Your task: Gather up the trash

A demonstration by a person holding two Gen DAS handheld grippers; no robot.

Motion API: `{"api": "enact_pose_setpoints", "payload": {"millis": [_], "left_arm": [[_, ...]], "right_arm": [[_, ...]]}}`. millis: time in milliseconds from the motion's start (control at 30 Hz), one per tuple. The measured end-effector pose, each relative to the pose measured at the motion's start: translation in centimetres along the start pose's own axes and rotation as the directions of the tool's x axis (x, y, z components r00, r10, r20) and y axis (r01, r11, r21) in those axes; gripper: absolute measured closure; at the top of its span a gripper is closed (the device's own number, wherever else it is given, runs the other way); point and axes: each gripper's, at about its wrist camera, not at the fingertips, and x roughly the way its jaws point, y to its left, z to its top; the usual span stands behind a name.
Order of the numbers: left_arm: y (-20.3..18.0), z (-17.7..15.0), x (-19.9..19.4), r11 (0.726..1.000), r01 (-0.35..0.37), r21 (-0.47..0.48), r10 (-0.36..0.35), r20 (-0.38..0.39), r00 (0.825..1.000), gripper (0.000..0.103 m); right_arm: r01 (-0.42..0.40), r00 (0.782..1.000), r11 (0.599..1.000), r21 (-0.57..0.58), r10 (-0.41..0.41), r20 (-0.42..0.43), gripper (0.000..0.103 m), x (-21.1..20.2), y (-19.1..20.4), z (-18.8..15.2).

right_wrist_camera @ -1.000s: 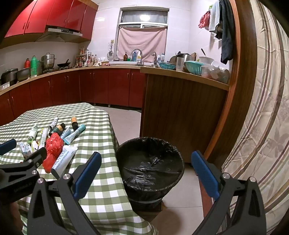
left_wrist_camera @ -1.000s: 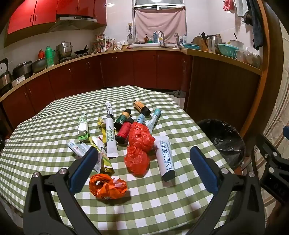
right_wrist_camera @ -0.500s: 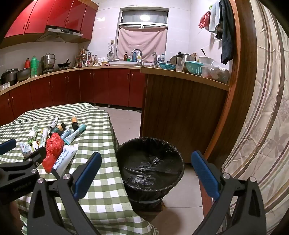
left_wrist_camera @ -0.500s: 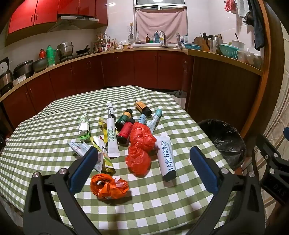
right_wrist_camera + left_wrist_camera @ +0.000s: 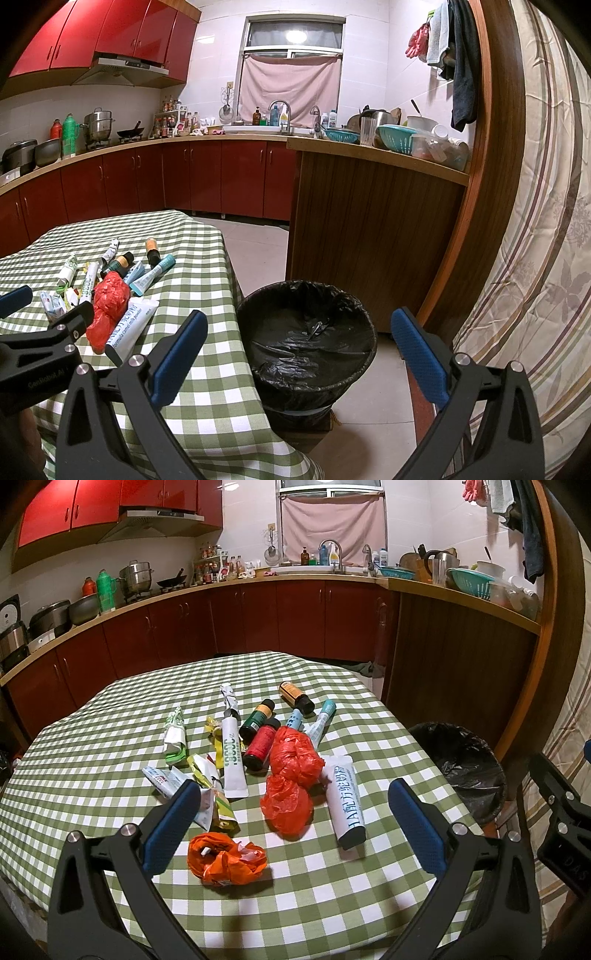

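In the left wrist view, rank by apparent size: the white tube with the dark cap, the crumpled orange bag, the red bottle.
1 and 2, too close to rank: white tube and orange bag, which lies nearest the camera.
3. Red bottle.

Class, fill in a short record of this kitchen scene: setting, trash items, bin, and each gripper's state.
setting: table with green checked cloth
nearest trash: orange bag, crumpled
other trash: two red bags, white tubes, small bottles, wrappers
bin: black-lined bin on the floor beside the table, no trash visible in it
left gripper: jaws open, empty
right gripper: jaws open, empty, facing the bin
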Motion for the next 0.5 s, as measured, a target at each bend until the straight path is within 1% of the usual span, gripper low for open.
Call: {"api": "enact_pose_setpoints", "payload": {"millis": [500], "left_arm": [[0.13,0.00,0.00,1.000,0.003,-0.002,-0.003,-0.002,1.000,0.004]], "right_arm": [[0.000,1.000,1.000,0.000,0.000,0.001,0.006,-0.04,-0.03,0.00]]}}
